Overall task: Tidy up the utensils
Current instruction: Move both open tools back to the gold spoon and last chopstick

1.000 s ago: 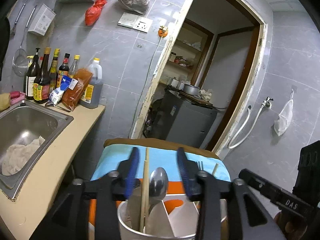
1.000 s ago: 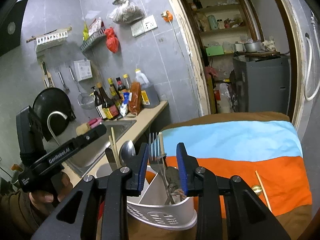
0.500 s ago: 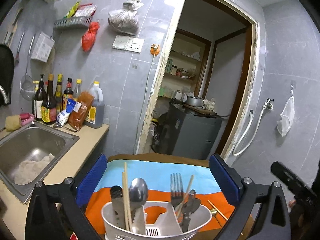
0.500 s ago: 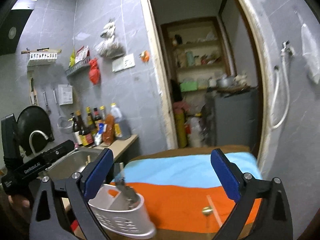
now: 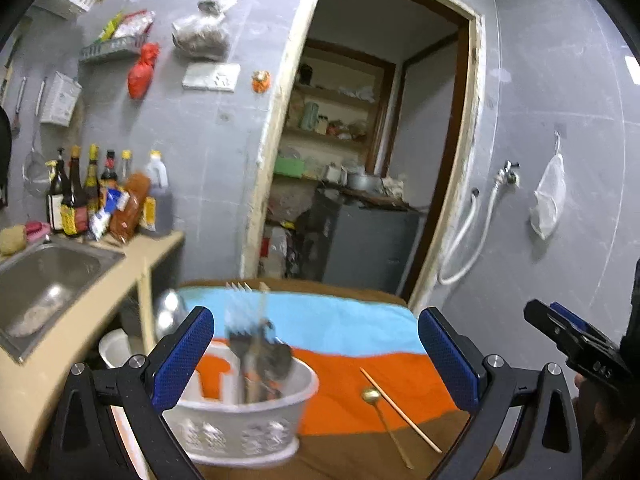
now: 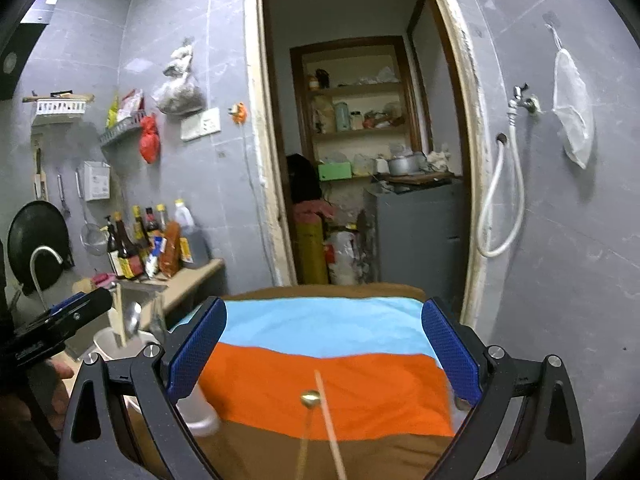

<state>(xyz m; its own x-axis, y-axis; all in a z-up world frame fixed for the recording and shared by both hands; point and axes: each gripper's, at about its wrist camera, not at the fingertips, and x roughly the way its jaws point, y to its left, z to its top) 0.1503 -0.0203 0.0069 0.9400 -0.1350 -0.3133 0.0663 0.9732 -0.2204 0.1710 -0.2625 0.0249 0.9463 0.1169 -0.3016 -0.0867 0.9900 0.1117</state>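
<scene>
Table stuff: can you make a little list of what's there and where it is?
cloth: blue, orange and brown stripes
caddy: white, at the cloth's left side, holds a fork and other blurred utensils
spoon: small, gold, loose on the cloth
chopstick: loose beside the spoon
left gripper: open, empty
right gripper: open, empty, above the spoon

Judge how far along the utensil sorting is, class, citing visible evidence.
Done: a fork and other blurred utensils stand in the white caddy. In hand: nothing; left gripper and right gripper are open. Left: the gold spoon and chopstick on the cloth.
</scene>
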